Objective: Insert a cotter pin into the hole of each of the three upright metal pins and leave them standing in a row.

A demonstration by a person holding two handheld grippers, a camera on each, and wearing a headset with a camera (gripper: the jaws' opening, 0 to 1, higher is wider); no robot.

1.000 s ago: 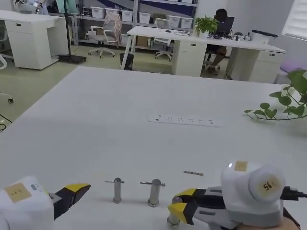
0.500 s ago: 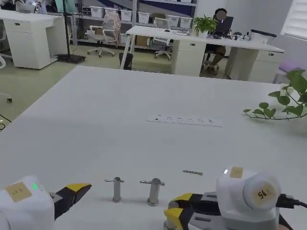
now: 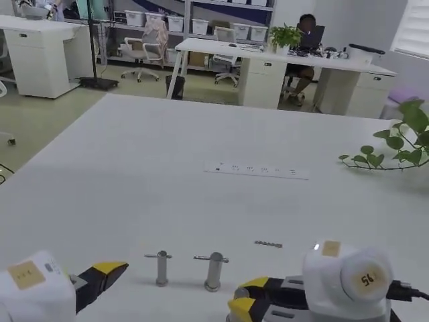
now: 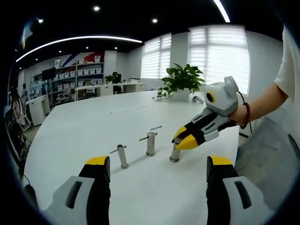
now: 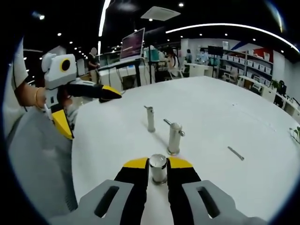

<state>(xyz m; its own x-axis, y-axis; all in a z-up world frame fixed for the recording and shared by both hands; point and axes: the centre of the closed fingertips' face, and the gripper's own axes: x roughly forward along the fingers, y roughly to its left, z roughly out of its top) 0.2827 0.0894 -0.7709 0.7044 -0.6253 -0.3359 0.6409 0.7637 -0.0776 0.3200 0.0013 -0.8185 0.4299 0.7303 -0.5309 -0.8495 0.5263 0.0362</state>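
- The third metal pin (image 5: 158, 168), a smooth grey cylinder with a flat top, stands upright just beside the middle pin (image 5: 174, 138).
- The right gripper (image 5: 158, 165) clamps it between black, yellow-tipped jaws.
- The middle pin and the far pin (image 5: 150, 118) beyond it stand vertical, with thin inserted cotter pins (image 3: 200, 257) crosswise near their tops.
- A loose cotter pin (image 3: 268, 244) lies flat on the matte white table (image 3: 201, 147) behind the middle pin, running left to right in the head view.
- The left gripper (image 4: 158, 161) faces the middle pin, jaws spread wide and holding nothing.
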